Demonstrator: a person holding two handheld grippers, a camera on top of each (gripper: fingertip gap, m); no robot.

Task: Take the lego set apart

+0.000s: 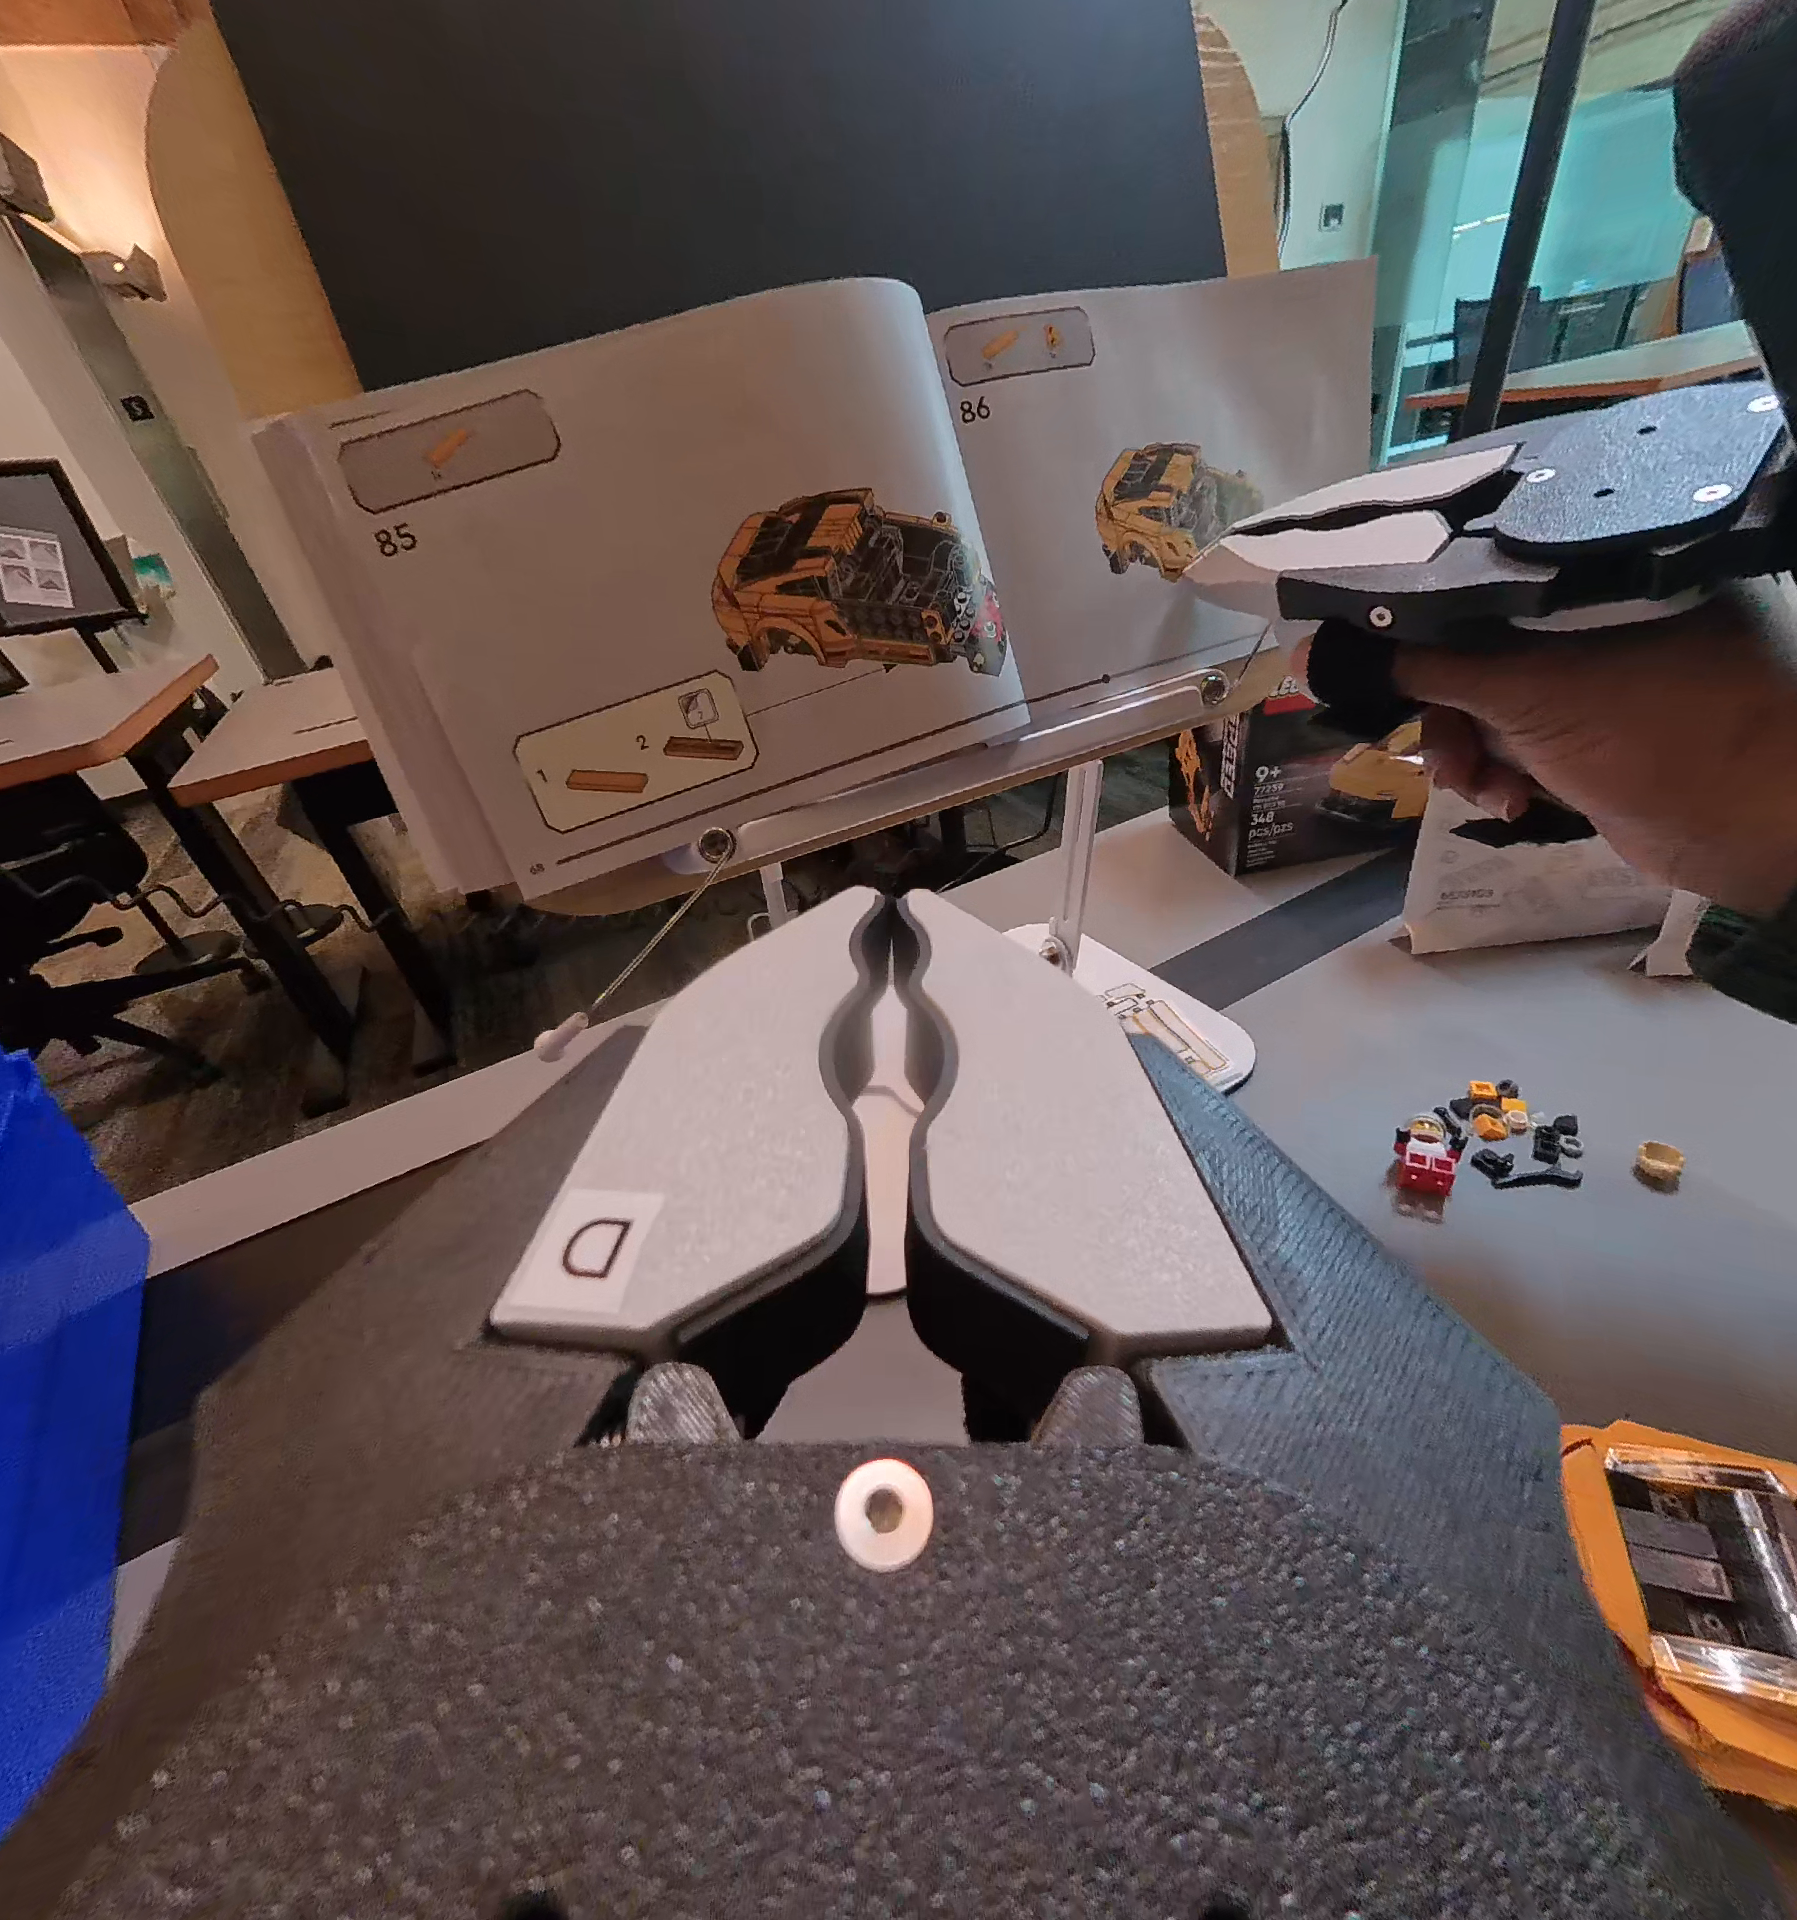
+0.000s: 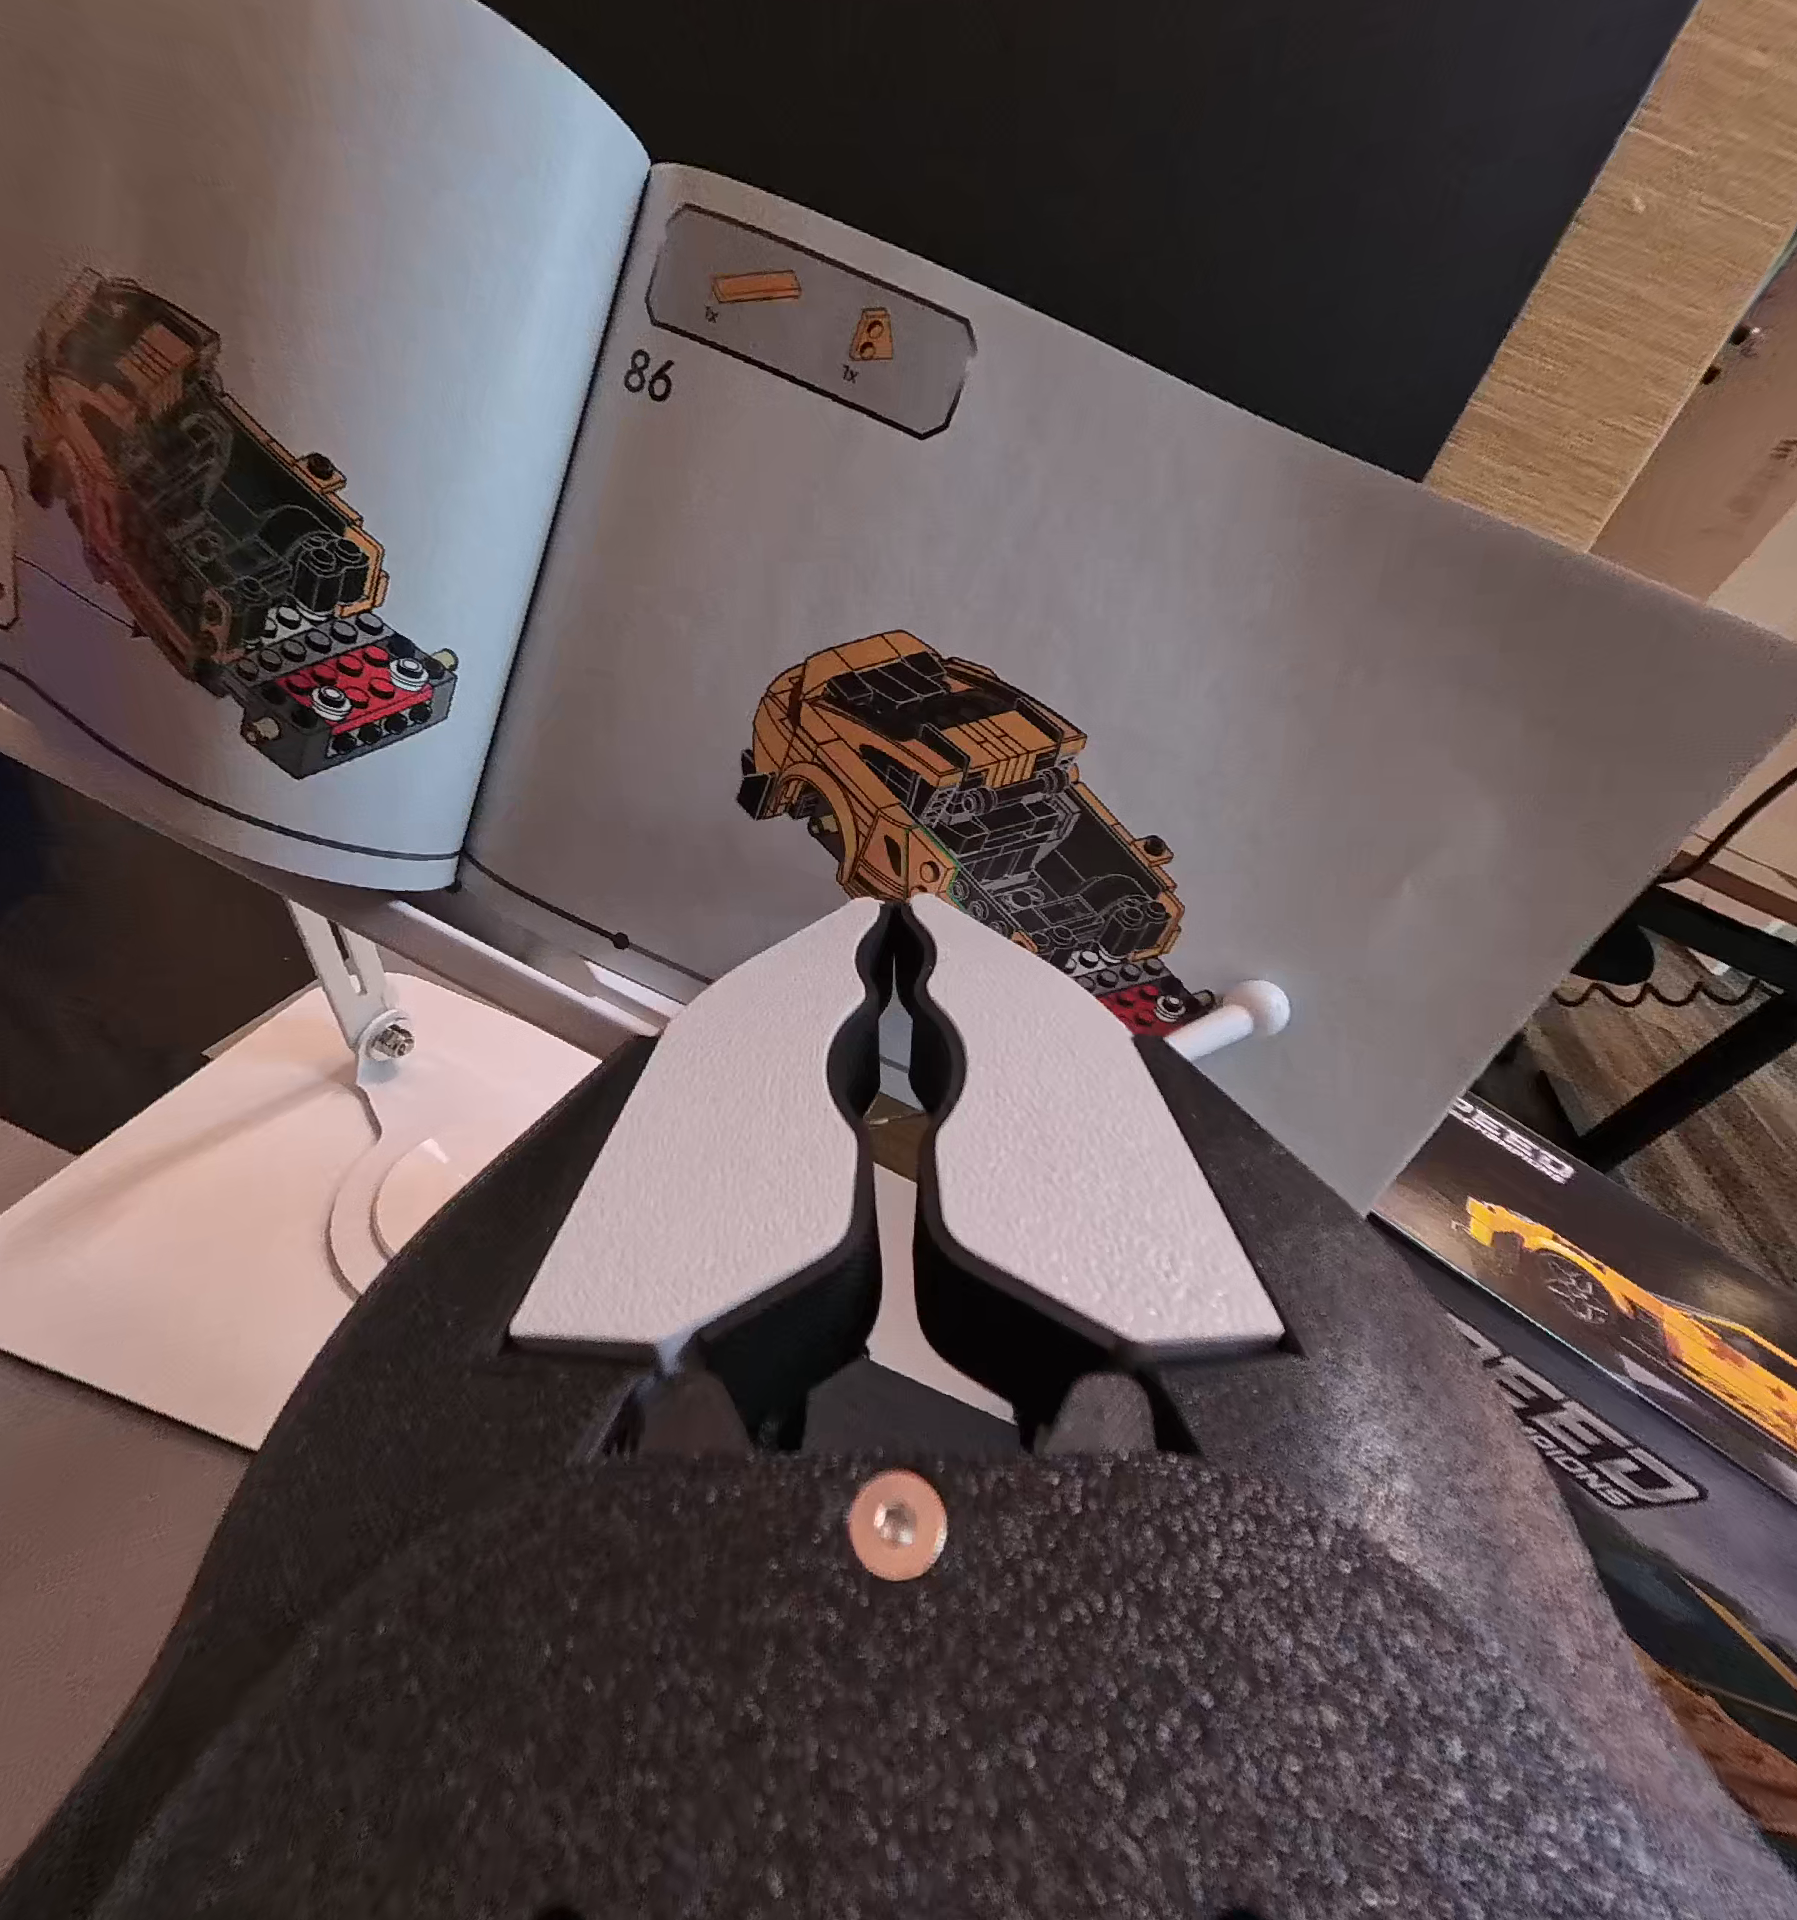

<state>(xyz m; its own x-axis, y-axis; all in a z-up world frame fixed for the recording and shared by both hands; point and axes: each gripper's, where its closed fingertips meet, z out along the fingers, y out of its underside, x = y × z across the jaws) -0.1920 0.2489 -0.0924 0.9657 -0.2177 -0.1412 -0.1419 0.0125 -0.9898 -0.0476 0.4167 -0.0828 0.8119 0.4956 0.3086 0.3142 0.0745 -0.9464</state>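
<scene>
My left gripper (image 1: 894,906) is shut and empty, held above the grey table, pointing at the open instruction booklet (image 1: 665,582) on its white stand. My right gripper (image 2: 899,914) is shut and empty, close to the booklet's right page (image 2: 1133,644). It also shows in the left wrist view (image 1: 1211,561), held by a hand at upper right. The orange and black lego car (image 1: 1725,1600) lies at the lower right edge of the left wrist view, partly cut off. A small pile of loose pieces (image 1: 1496,1132) with a red minifigure (image 1: 1426,1148) lies on the table.
The white stand base (image 2: 177,1236) sits on the table left of my right gripper. The dark lego box (image 2: 1642,1351) lies to the right; it shows in the left wrist view (image 1: 1278,779) beside a white paper bag (image 1: 1528,883). A blue bag (image 1: 21,1351) stands at left. One gripper's finger ends stand about 25 centimetres off the other's.
</scene>
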